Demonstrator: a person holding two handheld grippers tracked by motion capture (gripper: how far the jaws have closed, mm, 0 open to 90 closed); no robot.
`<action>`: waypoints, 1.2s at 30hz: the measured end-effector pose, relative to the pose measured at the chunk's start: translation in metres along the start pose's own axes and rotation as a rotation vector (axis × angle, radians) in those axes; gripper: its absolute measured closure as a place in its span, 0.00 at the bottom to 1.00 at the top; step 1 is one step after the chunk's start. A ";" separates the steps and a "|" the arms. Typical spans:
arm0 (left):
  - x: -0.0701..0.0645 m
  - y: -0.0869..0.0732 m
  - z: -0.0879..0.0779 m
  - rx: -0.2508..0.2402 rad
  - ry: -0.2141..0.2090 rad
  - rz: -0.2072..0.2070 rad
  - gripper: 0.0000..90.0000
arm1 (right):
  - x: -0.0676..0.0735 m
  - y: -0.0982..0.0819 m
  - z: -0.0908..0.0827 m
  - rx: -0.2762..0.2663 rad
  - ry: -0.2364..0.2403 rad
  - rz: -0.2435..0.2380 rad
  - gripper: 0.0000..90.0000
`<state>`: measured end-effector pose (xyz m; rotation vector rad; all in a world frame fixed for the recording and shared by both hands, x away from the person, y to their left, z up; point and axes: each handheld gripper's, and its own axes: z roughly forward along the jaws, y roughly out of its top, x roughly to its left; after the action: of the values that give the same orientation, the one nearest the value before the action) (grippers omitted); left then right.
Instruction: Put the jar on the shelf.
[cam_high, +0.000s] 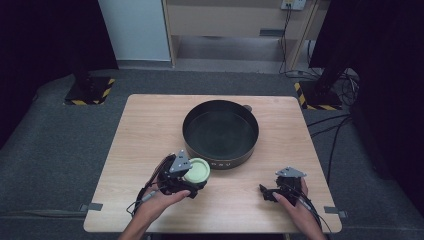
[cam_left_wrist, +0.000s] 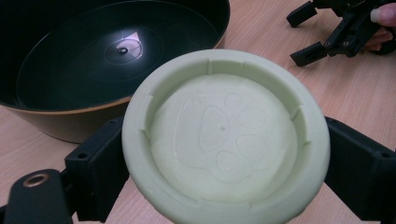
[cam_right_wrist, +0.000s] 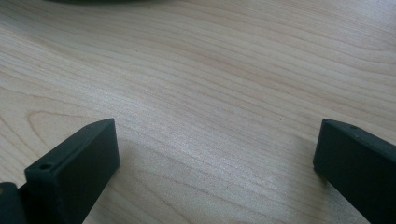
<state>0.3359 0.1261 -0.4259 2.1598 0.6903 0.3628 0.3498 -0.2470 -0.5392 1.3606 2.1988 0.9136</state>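
A pale green round dish (cam_high: 197, 170) with a paw-print relief inside (cam_left_wrist: 224, 135) is clamped between the jaws of my left gripper (cam_high: 192, 176), held just in front of the black pan (cam_high: 220, 131). The jaws press on the dish's two sides (cam_left_wrist: 229, 158). The pan (cam_left_wrist: 107, 60) is round, dark and empty, with a bronze-coloured outer wall. My right gripper (cam_high: 267, 192) rests low over the wooden table (cam_high: 150, 130) at the front right, its jaws wide apart (cam_right_wrist: 215, 163) with bare wood between them. That same gripper appears far off in the left gripper view (cam_left_wrist: 322, 32).
The table's front edge runs just under both hands. Bare wood lies left and right of the pan. Black stands with yellow-striped bases (cam_high: 90, 90) and cables (cam_high: 330, 125) sit on the grey floor behind the table.
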 end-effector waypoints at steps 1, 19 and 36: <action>0.000 0.000 0.000 0.000 0.000 0.000 0.11 | 0.000 0.000 0.000 0.000 0.000 0.000 0.00; 0.009 0.032 -0.001 -0.006 -0.002 0.018 0.11 | 0.000 0.000 0.000 0.000 0.000 0.000 0.00; 0.022 0.070 -0.001 -0.021 0.007 0.034 0.11 | 0.000 0.000 0.000 0.000 0.000 0.000 0.00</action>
<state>0.3785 0.1038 -0.3698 2.1538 0.6509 0.3937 0.3498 -0.2470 -0.5392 1.3604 2.1992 0.9134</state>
